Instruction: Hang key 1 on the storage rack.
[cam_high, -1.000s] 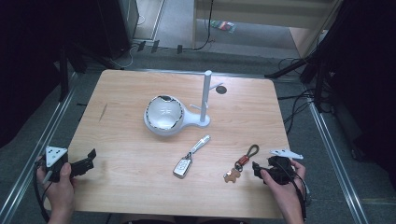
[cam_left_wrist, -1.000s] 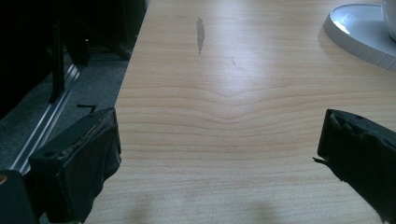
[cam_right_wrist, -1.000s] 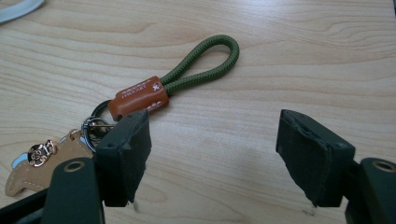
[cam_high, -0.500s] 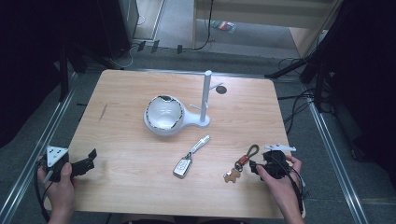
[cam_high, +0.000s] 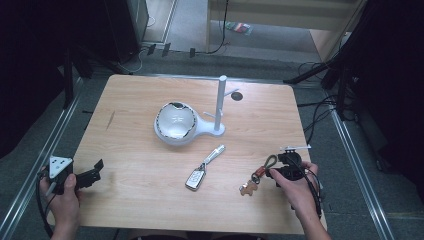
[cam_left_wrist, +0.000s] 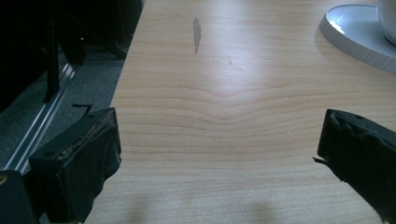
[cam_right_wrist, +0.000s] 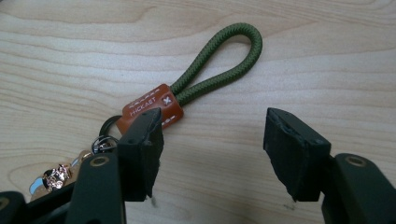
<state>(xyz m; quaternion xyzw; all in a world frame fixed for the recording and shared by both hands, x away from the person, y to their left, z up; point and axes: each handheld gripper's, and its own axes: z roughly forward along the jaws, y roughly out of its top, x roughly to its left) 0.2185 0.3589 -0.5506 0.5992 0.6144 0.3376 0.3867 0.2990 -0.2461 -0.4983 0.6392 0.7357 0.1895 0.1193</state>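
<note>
Two keyrings lie untouched near the bench's (cam_high: 125, 200) front edge: the right gripper (cam_right_wrist: 212, 149), fingers narrowing but released, reaches the green-looped keyring (cam_right_wrist: 205, 79) near the front right corner, ungrasped; the left gripper (cam_left_wrist: 219, 158) idles released.

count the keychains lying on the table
2. A silver car key fob on a strap lies near the table's middle, in front of the white stand. A green cord keychain with a brown tag lies beside the right gripper.
</note>
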